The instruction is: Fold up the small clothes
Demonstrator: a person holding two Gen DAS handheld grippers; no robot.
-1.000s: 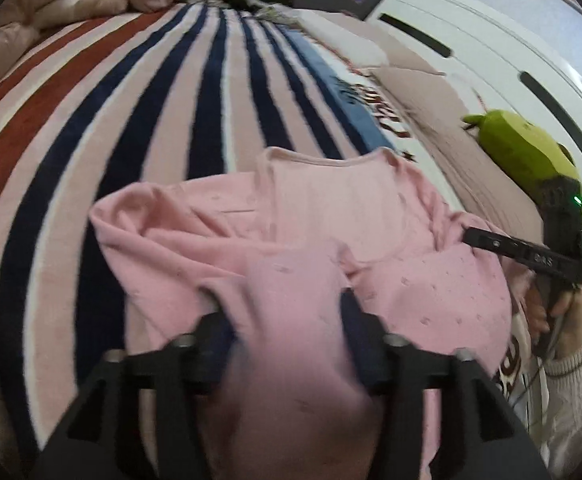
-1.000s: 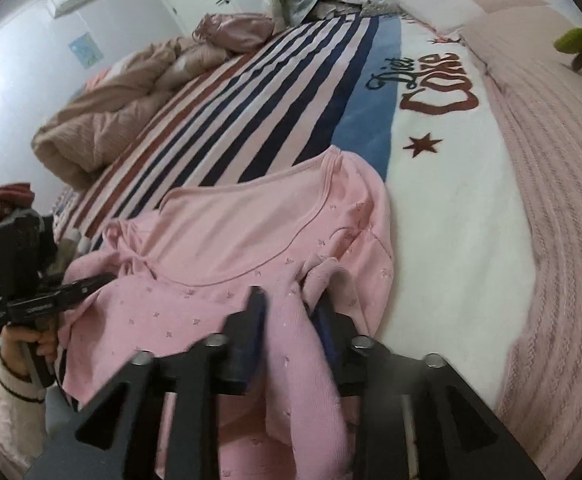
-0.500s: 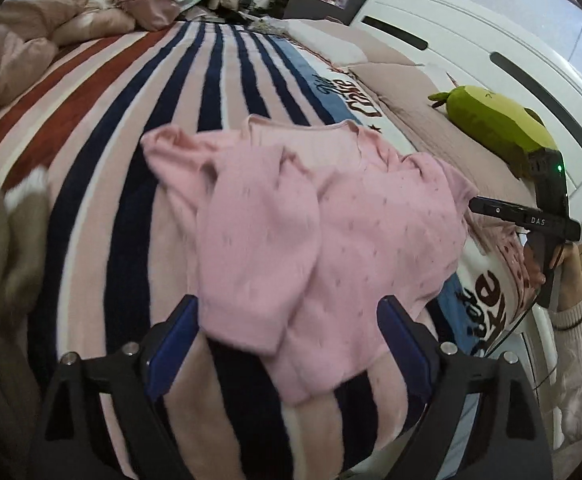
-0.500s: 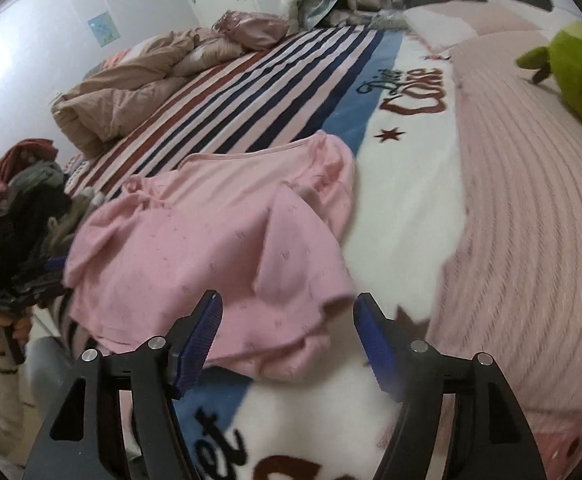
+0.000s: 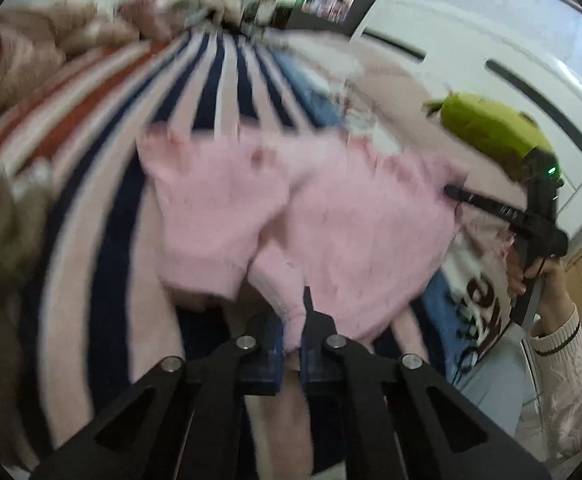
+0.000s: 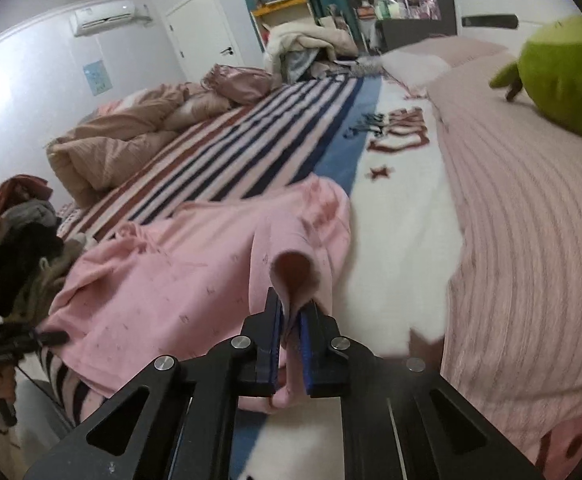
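Observation:
A small pink knit top (image 5: pixel 331 216) lies on the striped blanket (image 5: pixel 103 184), its sleeves folded over the body. My left gripper (image 5: pixel 291 336) is shut on the near hem edge of the top. My right gripper (image 6: pixel 291 320) is shut on a raised fold of the top (image 6: pixel 195 272) at its right side. The right gripper also shows in the left wrist view (image 5: pixel 503 212), at the top's right edge. The left wrist view is motion-blurred.
A green plush toy (image 6: pixel 563 80) lies on the pink ribbed cover (image 6: pixel 531 240) to the right. A crumpled beige duvet (image 6: pixel 123 140) sits at the far left. A pile of dark clothes (image 6: pixel 15 224) is at the near left. White headboard (image 5: pixel 491 64) behind.
Half a second ago both grippers were open and backed off from the top. Now both have closed on its near edge, left on the hem, right on a lifted fold.

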